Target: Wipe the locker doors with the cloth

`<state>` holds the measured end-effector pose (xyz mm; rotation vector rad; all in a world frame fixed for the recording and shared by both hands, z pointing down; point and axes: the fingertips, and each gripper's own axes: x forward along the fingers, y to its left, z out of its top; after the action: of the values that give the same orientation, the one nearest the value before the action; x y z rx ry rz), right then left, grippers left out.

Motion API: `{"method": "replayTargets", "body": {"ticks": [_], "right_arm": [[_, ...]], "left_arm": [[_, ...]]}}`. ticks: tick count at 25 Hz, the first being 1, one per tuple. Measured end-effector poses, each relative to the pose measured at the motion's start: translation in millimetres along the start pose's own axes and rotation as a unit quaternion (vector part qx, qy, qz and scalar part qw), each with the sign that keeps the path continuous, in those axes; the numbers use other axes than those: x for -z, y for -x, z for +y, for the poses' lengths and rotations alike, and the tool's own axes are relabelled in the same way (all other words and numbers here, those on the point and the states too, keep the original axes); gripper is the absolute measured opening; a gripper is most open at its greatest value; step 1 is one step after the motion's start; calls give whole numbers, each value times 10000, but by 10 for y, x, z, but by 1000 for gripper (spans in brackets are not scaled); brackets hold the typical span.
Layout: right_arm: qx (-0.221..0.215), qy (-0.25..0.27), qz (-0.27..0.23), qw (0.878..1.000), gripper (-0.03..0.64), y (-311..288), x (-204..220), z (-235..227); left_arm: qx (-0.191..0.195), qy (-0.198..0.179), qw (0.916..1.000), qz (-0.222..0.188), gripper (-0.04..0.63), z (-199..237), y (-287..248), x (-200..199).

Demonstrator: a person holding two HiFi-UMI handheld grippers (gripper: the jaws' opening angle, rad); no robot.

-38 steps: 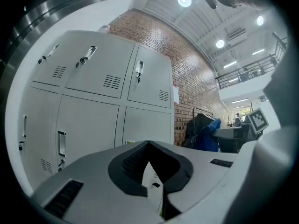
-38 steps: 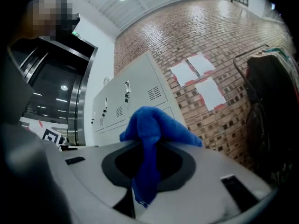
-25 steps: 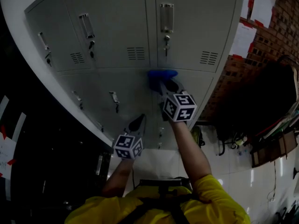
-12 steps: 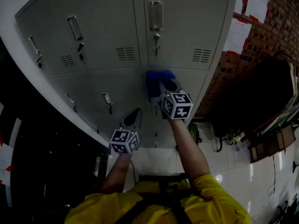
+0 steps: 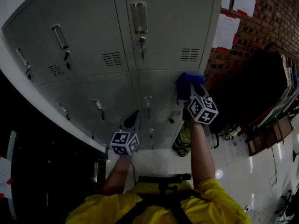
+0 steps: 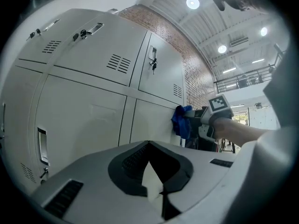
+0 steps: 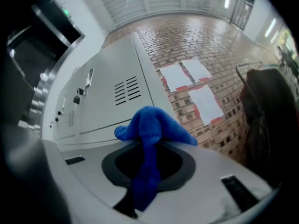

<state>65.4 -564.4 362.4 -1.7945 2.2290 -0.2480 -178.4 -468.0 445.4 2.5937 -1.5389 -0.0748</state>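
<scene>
— Any writing worth reading?

— Only on the paper sheets [image 5: 226,29] taped to the brick wall [image 5: 275,17], up and right of the right gripper's [image 5: 187,88] fingers. It's too small to read.

— And the lockers [image 5: 163,31]?

— Every door in view is closed, so the contents are hidden.

— Where's the cloth [image 7: 152,125]?

— It's blue, pinched between the right gripper's fingers, and bunched at their tips against a lower door near the bank's right edge.

— And the left gripper [image 6: 154,181]?

— Its fingers are pressed together on nothing, aimed at a lower door, with the cloth off to their right.
</scene>
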Motion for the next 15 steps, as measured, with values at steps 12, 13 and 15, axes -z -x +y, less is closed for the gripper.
{"method": "replayTargets", "body": {"ticks": [12,13,15], "right_arm": [[-1680,230,881,9816,71,-351,1032,1697],[-1621,220,856,9828,71,-335,983,1597],[-1260,293,735,9889,71,-251,830,1188]], "left_arm": [[-434,51,9989,175,0,188,293,181],[-426,65,9989,174,0,192,286,177],[-349,59,9993,139,0,139,263,152]]}}
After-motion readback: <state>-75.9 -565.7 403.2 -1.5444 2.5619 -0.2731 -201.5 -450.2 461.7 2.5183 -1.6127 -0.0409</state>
